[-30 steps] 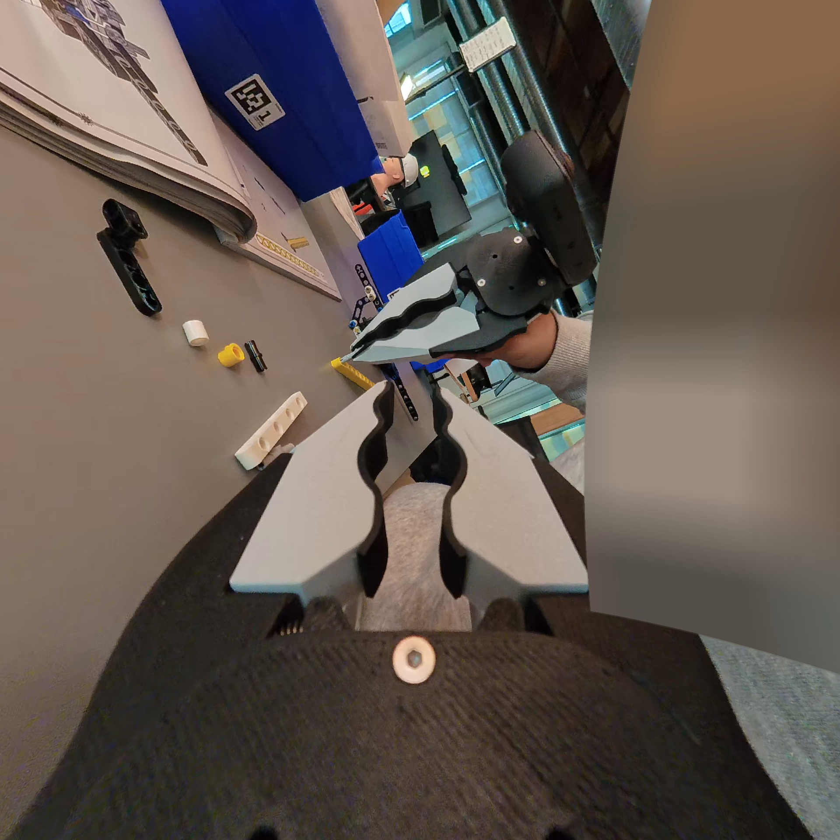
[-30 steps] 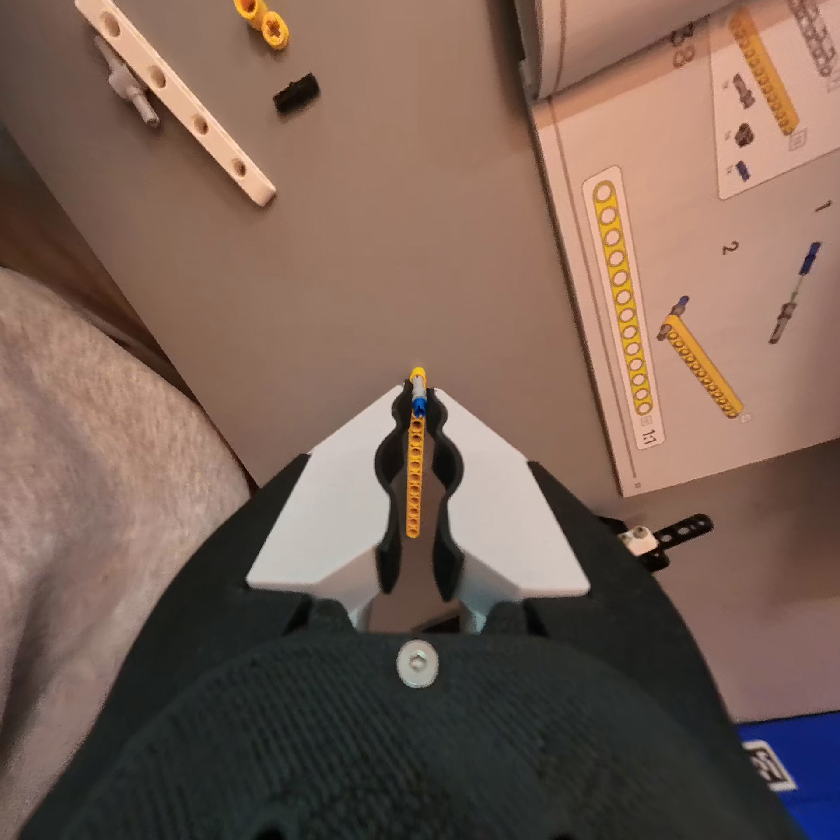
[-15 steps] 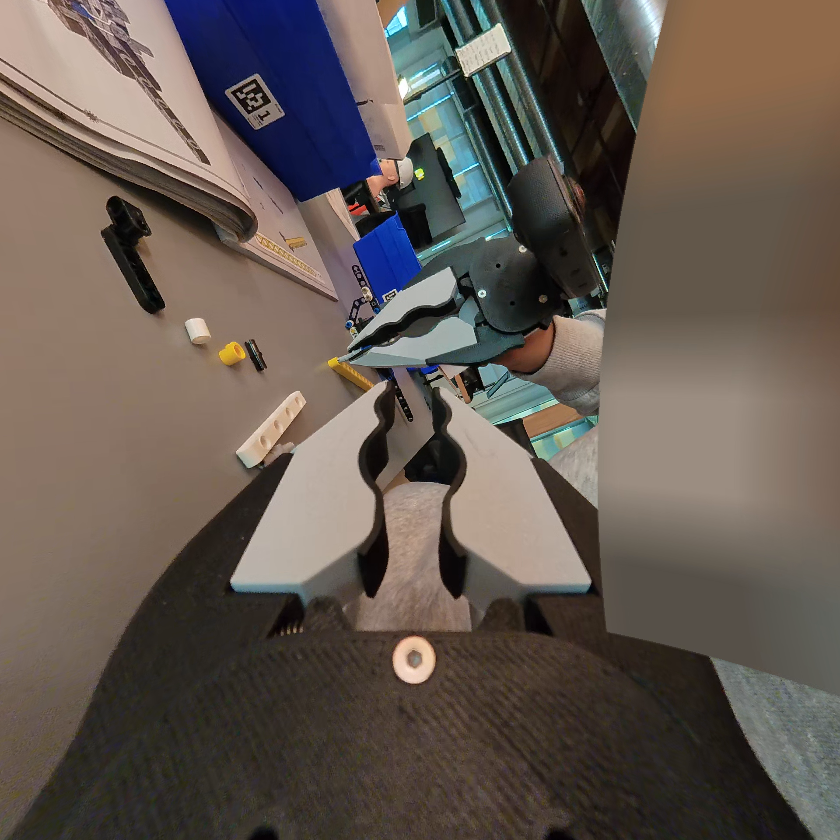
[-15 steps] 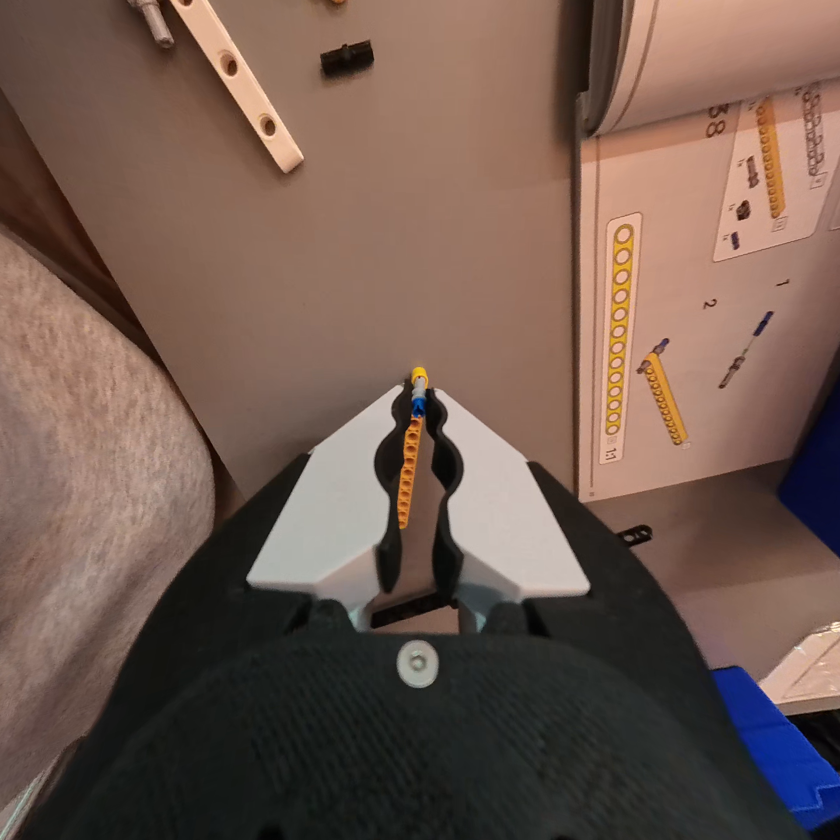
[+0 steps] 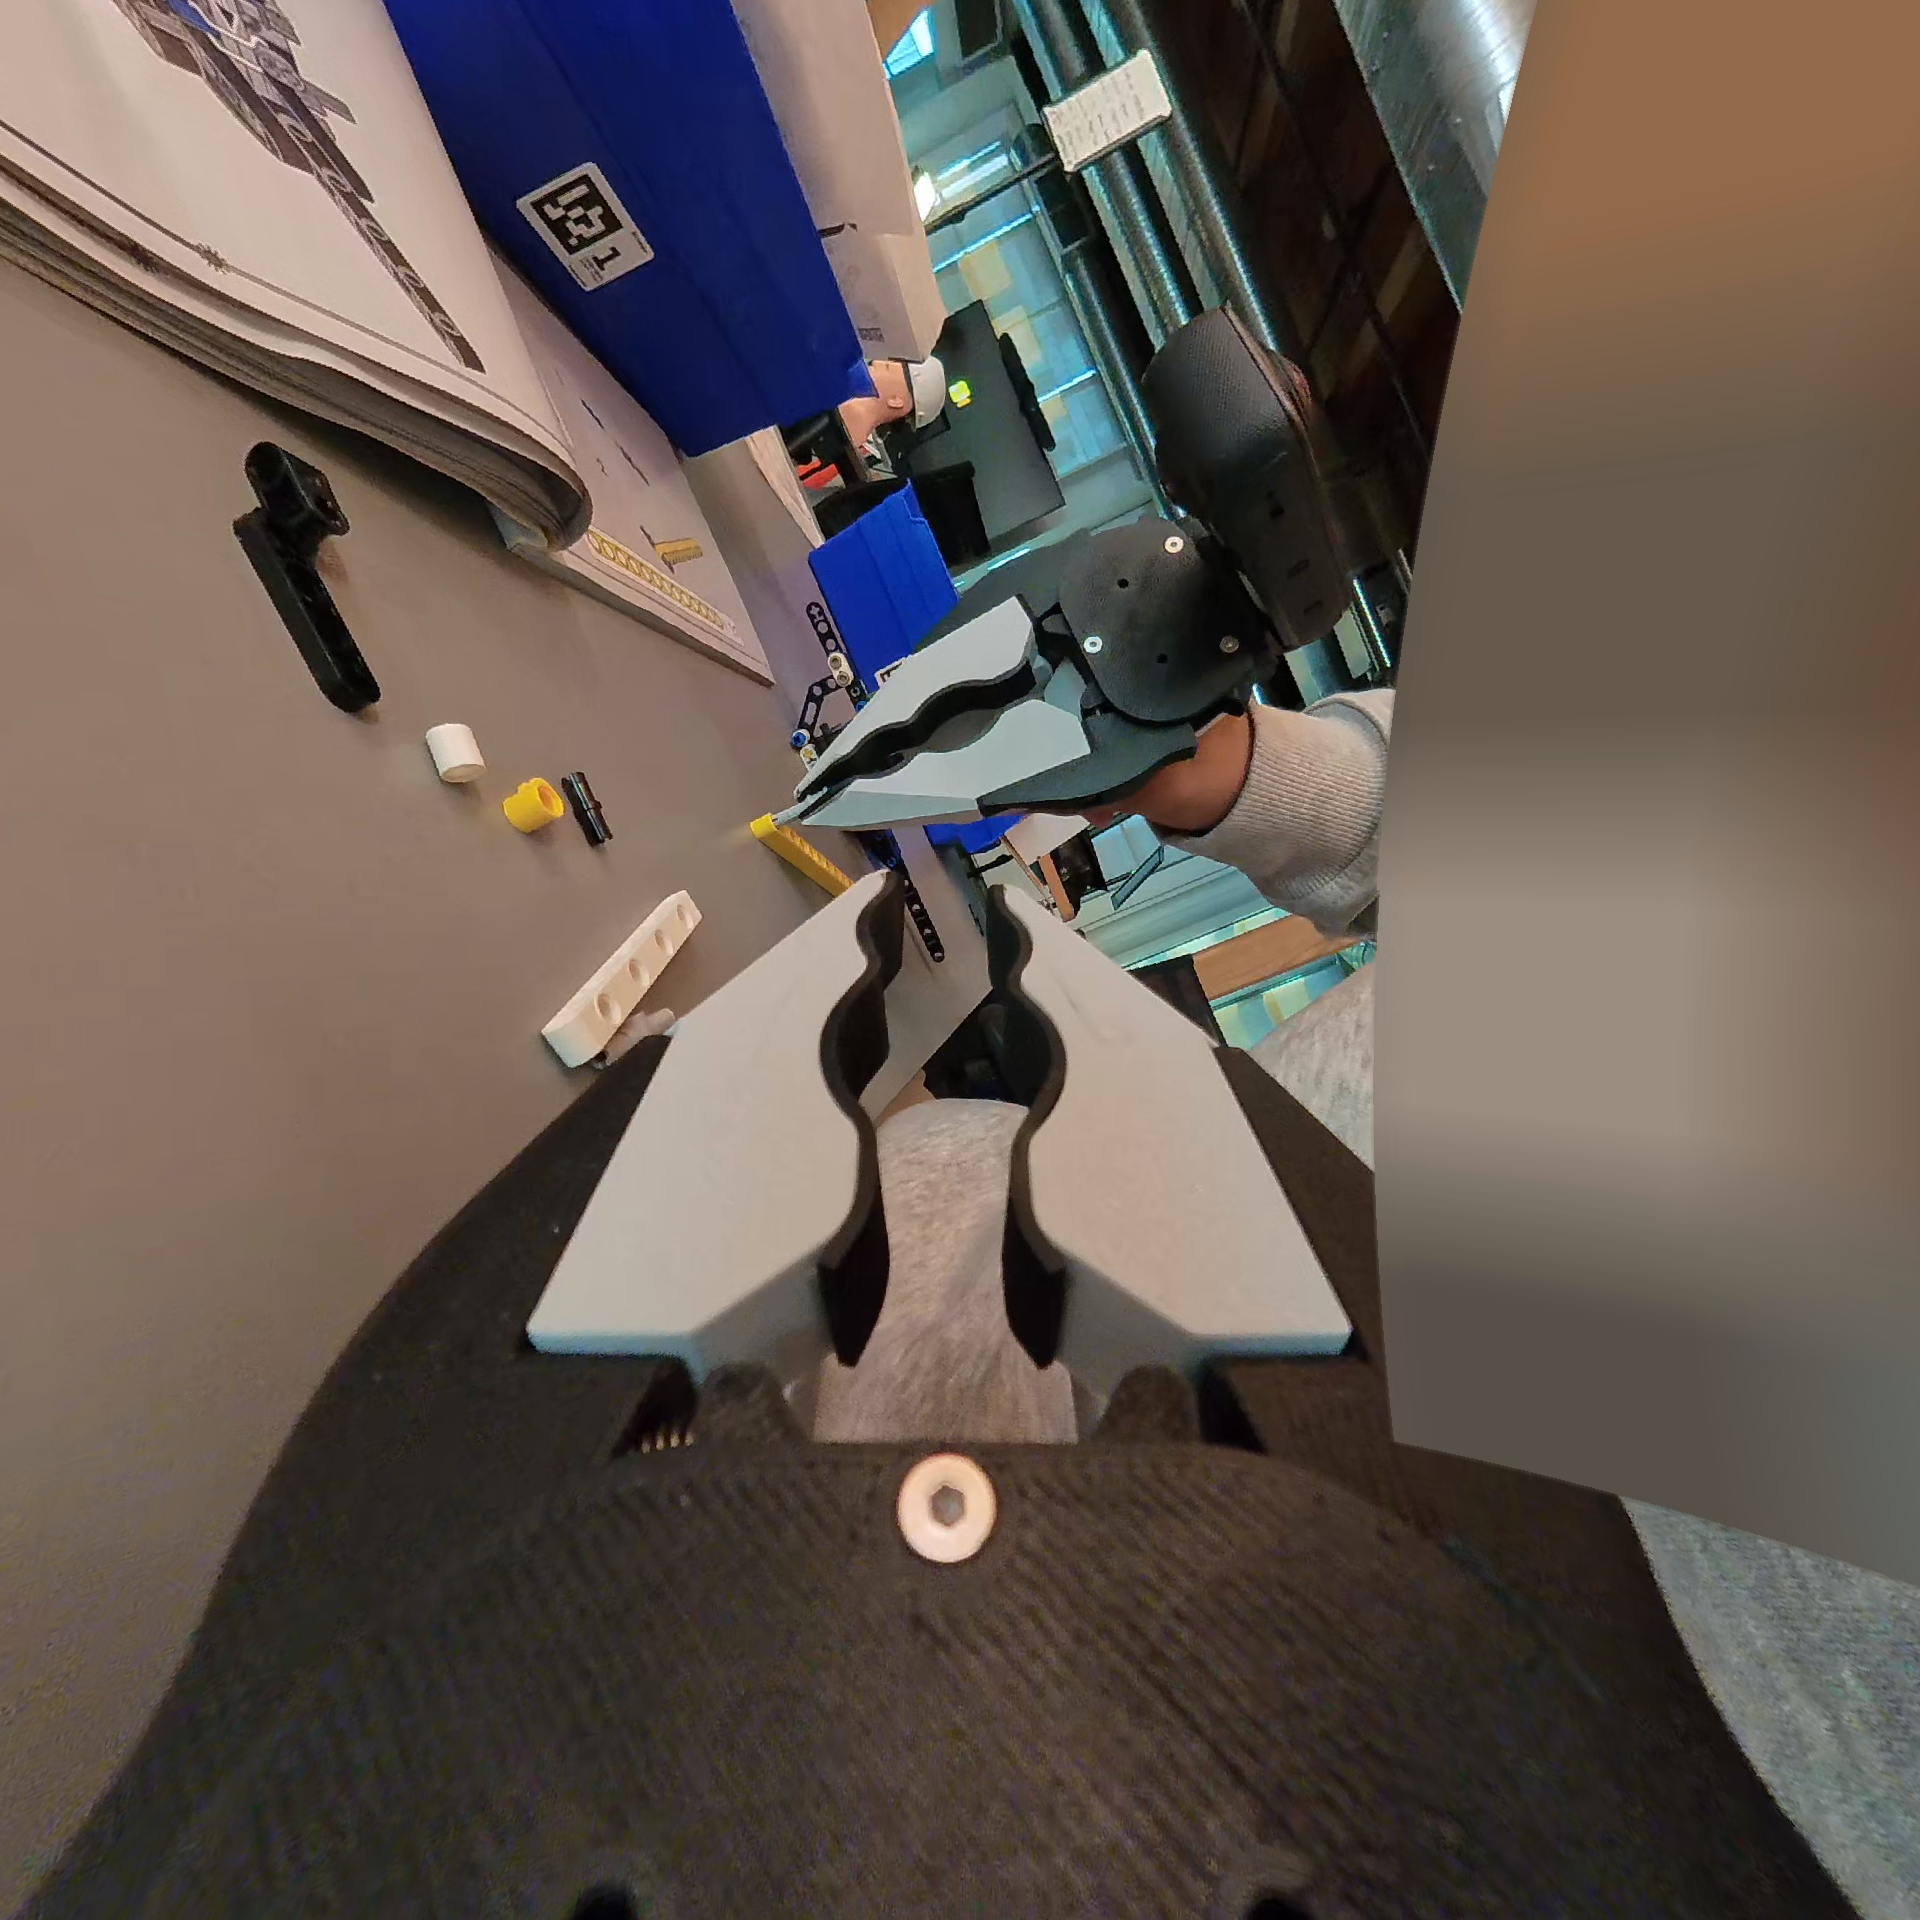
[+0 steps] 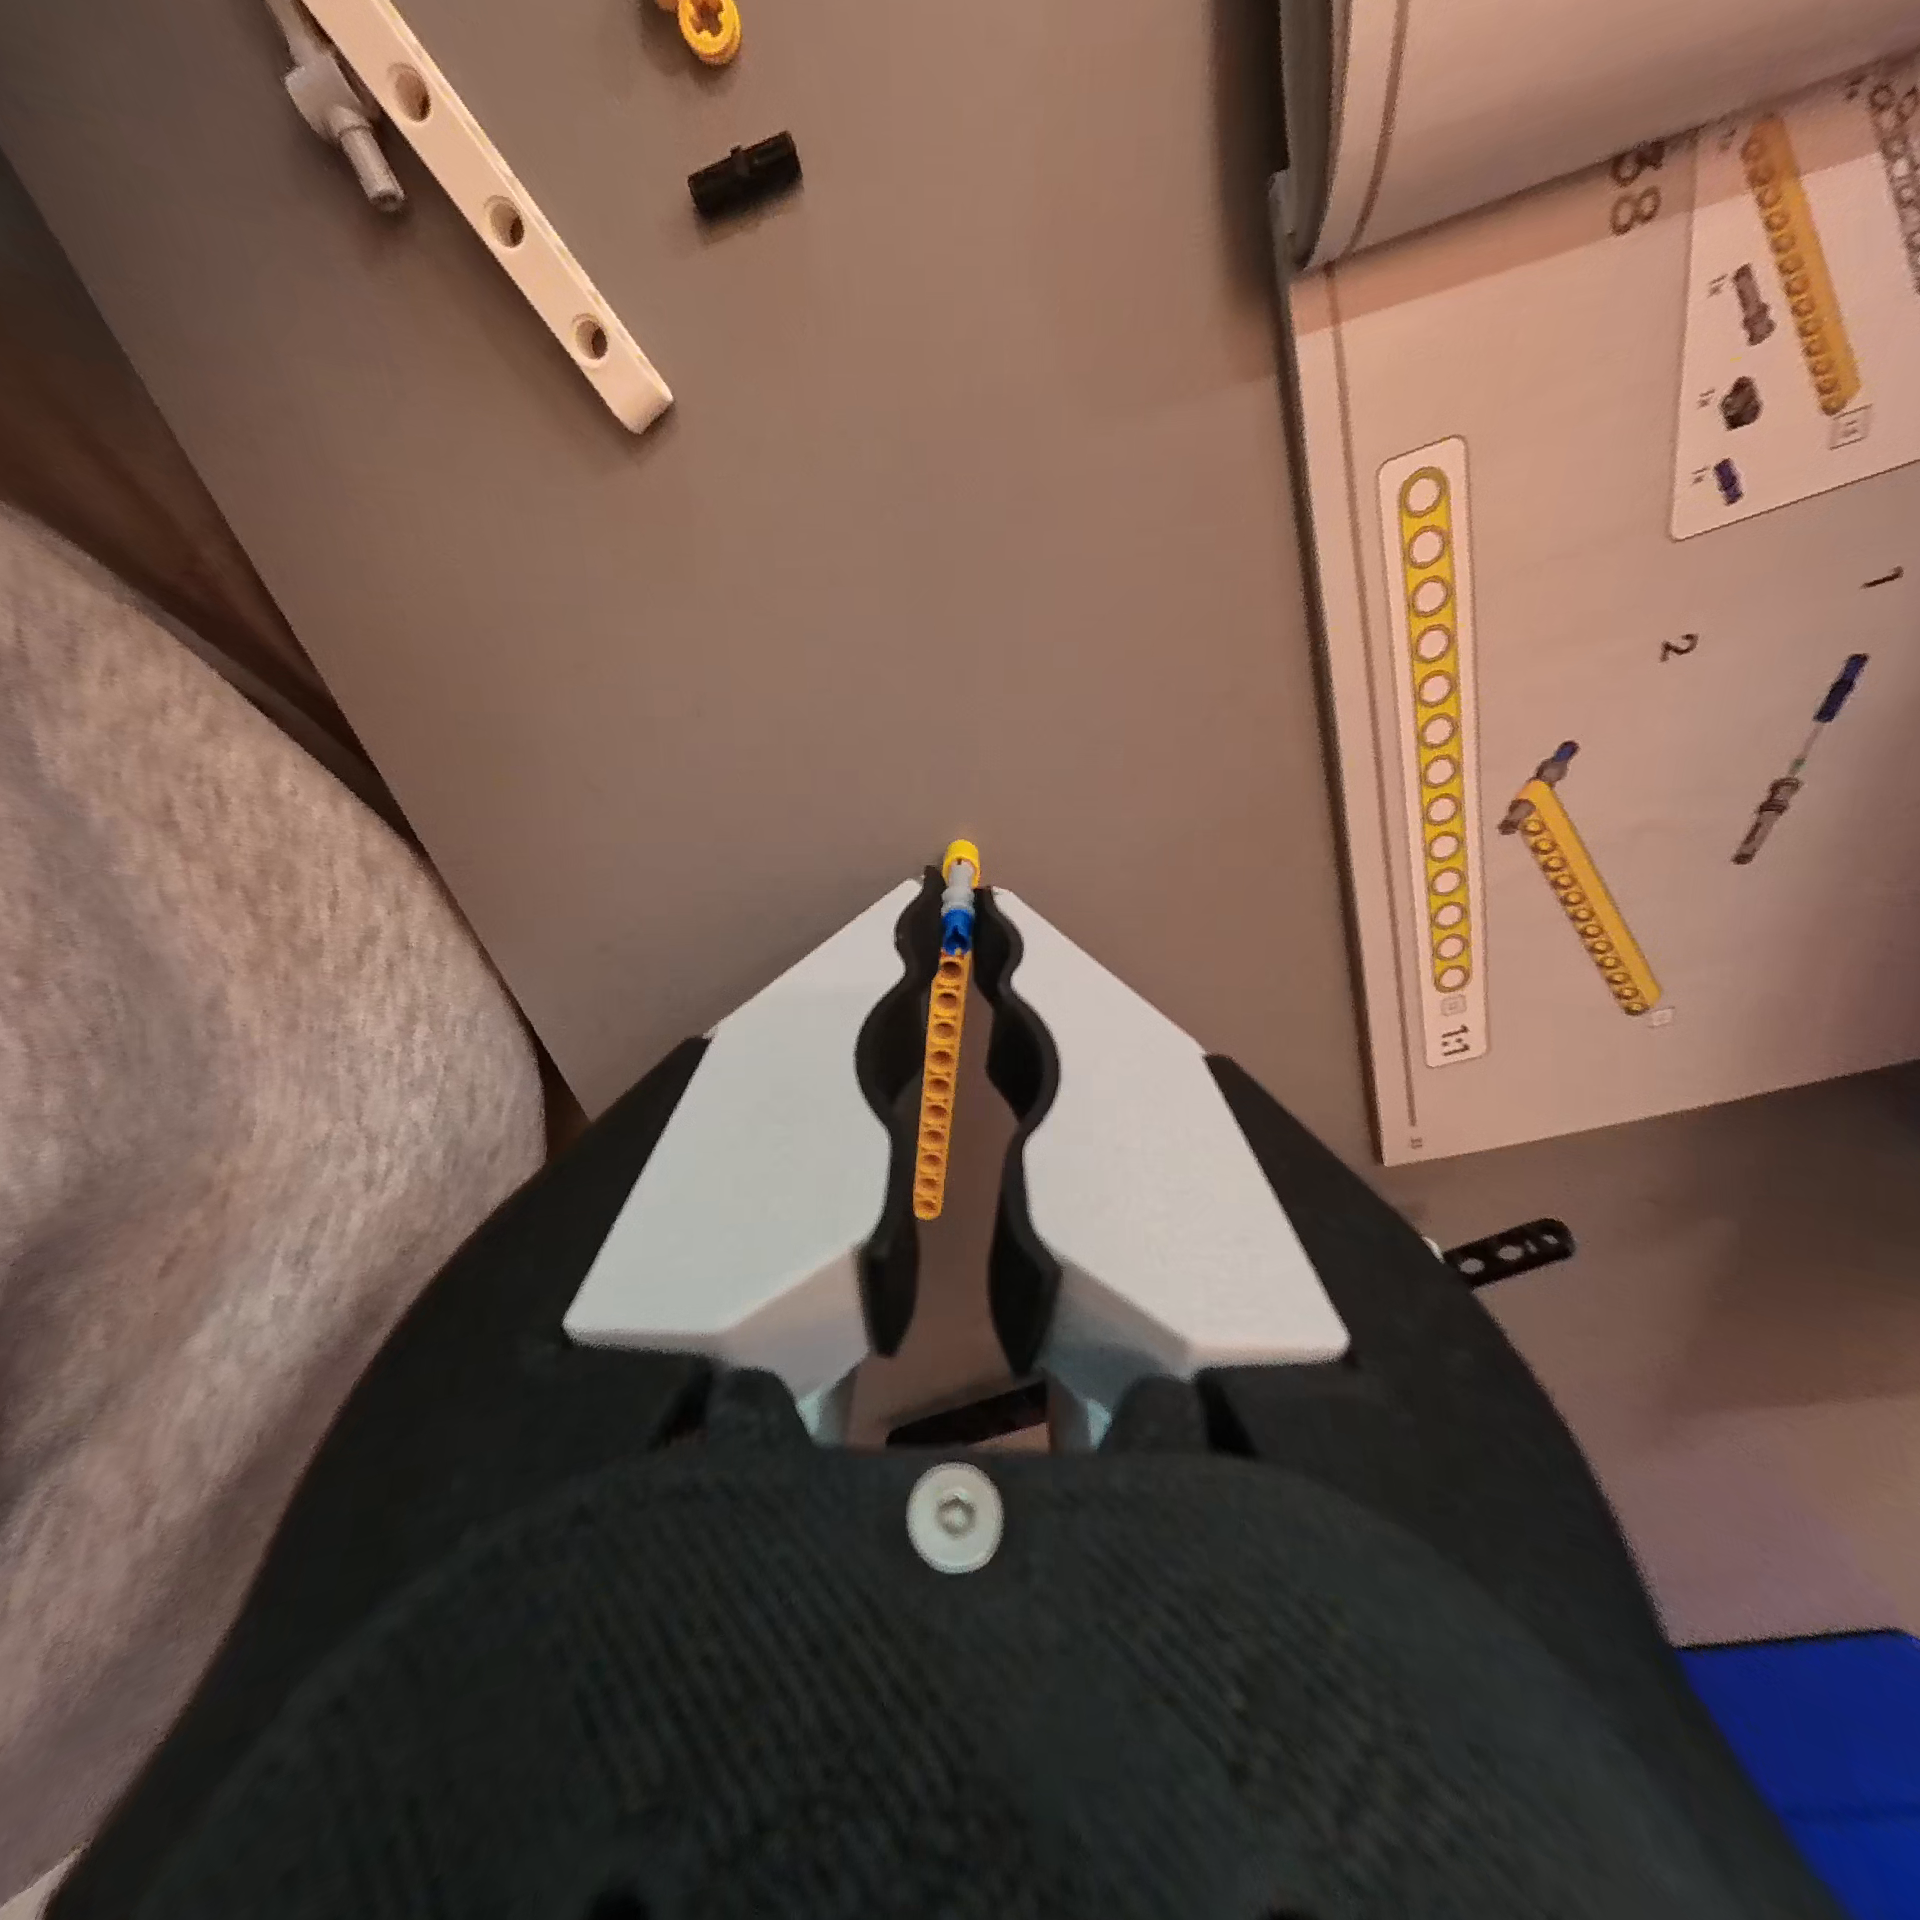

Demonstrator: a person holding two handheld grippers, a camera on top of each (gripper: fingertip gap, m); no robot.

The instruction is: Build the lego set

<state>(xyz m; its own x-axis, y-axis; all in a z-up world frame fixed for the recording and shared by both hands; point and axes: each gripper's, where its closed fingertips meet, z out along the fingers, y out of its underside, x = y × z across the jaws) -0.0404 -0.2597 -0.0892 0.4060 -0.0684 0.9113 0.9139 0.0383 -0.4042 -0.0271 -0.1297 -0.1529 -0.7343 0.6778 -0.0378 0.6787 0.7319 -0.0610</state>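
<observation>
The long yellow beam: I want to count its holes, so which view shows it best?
The right wrist view: the yellow beam lies lengthwise between the right gripper fingers, its row of holes facing the camera. The left wrist view shows only one end, edge-on, holes hidden.

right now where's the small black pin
In the right wrist view, the black pin lies on the grey table upper left, between white beam and instruction booklet.

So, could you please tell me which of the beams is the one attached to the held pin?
The long yellow beam; the white beam and black beam lie loose on the table.
</observation>
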